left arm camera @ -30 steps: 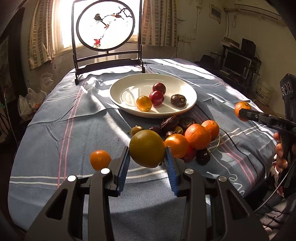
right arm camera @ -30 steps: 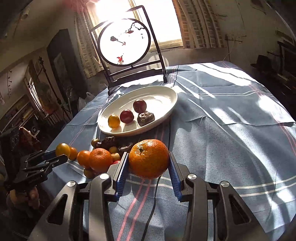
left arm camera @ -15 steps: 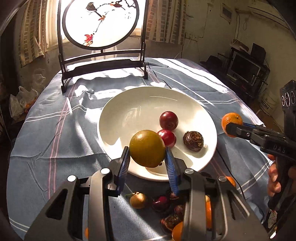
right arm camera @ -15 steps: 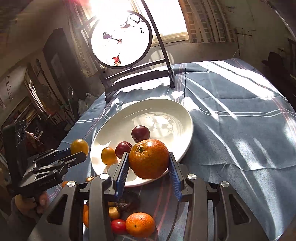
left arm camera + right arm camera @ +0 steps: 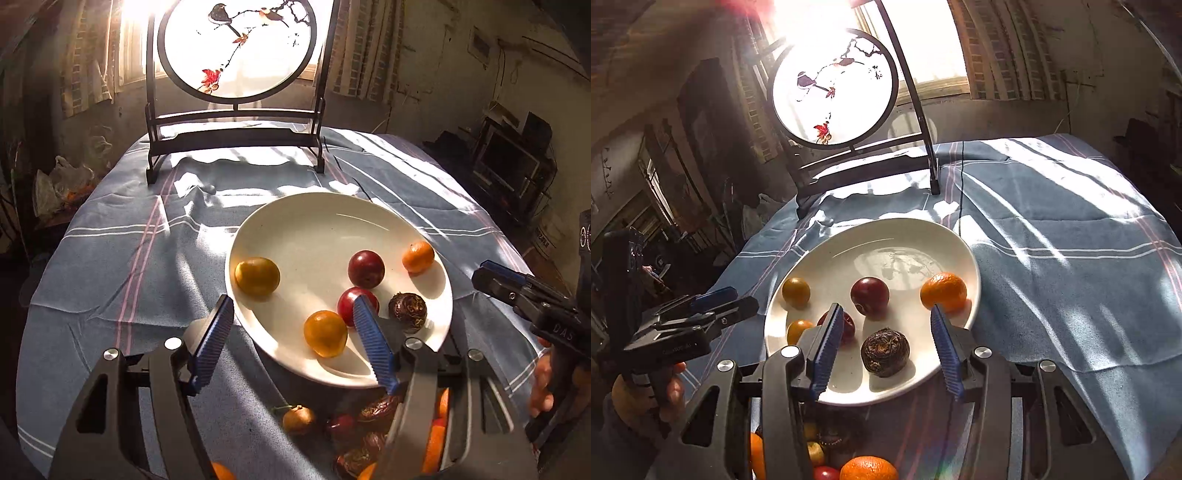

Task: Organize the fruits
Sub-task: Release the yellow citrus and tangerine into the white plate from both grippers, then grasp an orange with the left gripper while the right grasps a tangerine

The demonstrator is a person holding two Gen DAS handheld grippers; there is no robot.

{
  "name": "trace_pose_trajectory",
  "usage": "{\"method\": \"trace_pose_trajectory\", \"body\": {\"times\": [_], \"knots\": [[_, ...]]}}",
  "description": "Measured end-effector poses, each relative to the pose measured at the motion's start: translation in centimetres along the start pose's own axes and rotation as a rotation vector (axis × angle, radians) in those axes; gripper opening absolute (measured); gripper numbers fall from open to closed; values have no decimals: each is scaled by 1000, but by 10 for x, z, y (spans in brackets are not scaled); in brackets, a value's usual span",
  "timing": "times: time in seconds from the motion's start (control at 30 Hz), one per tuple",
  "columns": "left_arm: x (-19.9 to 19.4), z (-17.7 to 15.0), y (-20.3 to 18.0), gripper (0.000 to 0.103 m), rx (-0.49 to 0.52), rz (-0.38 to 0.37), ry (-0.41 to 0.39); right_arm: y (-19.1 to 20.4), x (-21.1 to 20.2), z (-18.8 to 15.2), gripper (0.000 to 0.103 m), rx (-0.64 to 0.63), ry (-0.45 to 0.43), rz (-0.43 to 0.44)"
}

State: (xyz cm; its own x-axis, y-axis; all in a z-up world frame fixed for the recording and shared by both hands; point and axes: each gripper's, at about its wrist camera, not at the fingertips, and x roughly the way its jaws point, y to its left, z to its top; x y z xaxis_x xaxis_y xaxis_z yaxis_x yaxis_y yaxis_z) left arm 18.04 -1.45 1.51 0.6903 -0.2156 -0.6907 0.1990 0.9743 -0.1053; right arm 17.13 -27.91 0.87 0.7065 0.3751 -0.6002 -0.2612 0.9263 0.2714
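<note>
Sunlit blue striped tablecloth (image 5: 110, 266) covers the table, with a round painted screen (image 5: 236, 48) at its far end. On it sits a white plate (image 5: 317, 229) holding six fruits: a greenish-yellow citrus (image 5: 257, 276) at the left, a small orange (image 5: 418, 256) at the right, two red plums, a yellow fruit and a dark wrinkled passion fruit (image 5: 885, 351). Both the left gripper (image 5: 293, 334) and the right gripper (image 5: 884, 345) hang spread wide and empty over the plate's near rim. Loose fruit (image 5: 299, 420) lies near, beneath the grippers.

A round painted screen (image 5: 238, 48) on a dark stand fills the upper centre; striped blue cloth (image 5: 122, 258) covers the counter, curtains (image 5: 997, 48) behind.
</note>
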Motion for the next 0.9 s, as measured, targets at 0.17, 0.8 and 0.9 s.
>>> {"method": "trace_pose_trajectory", "body": {"times": [0.17, 0.8, 0.9], "knots": [[-50, -46, 6, 66, 82, 23, -16, -4, -34, -42, 49, 28, 15, 29], [-28, -128, 42, 34, -8, 61, 91, 30, -52, -114, 49, -56, 84, 55], [-42, -132, 31, 34, 7, 36, 54, 38, -47, -119, 49, -107, 91, 32]]}}
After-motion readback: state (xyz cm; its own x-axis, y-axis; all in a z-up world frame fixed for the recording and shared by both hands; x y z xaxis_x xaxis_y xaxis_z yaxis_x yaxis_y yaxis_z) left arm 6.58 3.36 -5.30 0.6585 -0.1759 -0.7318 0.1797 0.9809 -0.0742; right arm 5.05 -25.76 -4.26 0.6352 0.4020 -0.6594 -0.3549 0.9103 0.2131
